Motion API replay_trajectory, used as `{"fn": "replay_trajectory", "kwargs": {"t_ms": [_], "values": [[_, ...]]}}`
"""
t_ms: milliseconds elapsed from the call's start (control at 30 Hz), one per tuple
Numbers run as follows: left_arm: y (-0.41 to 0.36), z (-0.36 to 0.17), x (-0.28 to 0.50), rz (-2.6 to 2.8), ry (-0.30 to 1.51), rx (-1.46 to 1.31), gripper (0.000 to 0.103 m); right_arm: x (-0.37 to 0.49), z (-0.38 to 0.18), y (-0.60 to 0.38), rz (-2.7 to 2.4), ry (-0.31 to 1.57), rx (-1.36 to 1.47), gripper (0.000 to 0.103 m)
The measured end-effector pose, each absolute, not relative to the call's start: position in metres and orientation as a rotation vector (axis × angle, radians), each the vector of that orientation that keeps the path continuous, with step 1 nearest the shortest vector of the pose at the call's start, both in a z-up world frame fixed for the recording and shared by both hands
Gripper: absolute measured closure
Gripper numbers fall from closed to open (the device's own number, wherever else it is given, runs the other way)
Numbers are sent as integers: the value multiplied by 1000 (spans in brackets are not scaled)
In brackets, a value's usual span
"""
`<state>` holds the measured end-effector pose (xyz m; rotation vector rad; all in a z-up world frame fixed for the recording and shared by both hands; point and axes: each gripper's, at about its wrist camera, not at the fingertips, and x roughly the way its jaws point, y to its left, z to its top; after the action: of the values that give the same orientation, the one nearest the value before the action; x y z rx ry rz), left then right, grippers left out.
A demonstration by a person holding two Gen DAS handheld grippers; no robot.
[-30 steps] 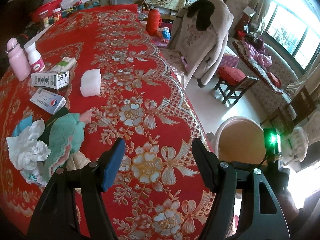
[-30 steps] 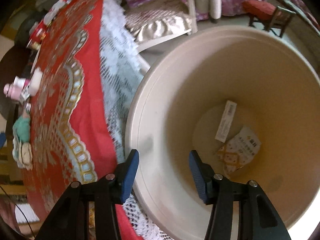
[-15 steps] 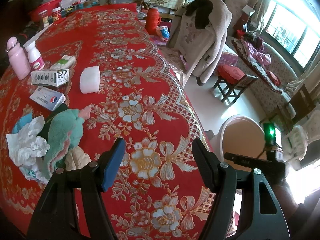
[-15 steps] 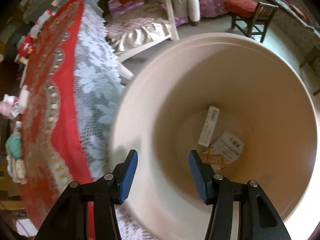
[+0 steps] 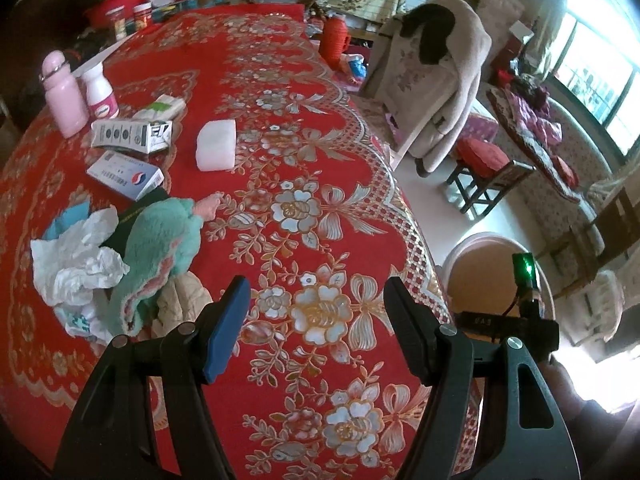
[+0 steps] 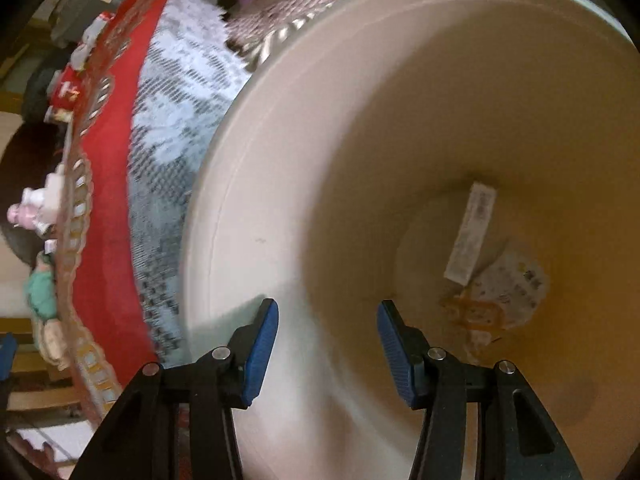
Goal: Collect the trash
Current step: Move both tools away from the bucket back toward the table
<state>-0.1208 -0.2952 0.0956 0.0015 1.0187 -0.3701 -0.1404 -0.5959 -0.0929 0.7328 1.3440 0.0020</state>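
Observation:
My left gripper (image 5: 316,312) hangs open over the red flowered tablecloth (image 5: 280,128), nothing between its blue pads. To its left lie crumpled white paper (image 5: 76,264), a green fluffy cloth (image 5: 160,248), two small cartons (image 5: 128,134) and a white block (image 5: 216,146). My right gripper (image 6: 328,332) stands open and empty over the mouth of a cream bin (image 6: 280,184). On the bin's bottom lie a white strip (image 6: 472,236) and a printed wrapper (image 6: 508,288). The left wrist view shows the bin (image 5: 472,258) beside the table, with the right gripper's body above it.
A pink bottle (image 5: 64,96) and a white bottle (image 5: 100,90) stand at the table's left. A chair draped with a coat (image 5: 436,80) and a red-cushioned stool (image 5: 484,164) stand on the floor to the right. White lace (image 6: 172,120) hangs from the table's edge beside the bin.
My right gripper has sunk closer to the bin's mouth, so the bin fills more of its view. The left gripper has stayed in place.

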Motion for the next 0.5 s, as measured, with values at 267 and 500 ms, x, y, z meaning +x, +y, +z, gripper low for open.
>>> {"fn": "replay_trajectory", "kwargs": {"t_ms": [267,500], "values": [[-300,98,-121,-371,999,5,35,-146,-60,-586,-95,1319,513,52],[-296,97,-116,-367,1010,-24,35,-158,-13,-585,-201,1241,339,52]]}}
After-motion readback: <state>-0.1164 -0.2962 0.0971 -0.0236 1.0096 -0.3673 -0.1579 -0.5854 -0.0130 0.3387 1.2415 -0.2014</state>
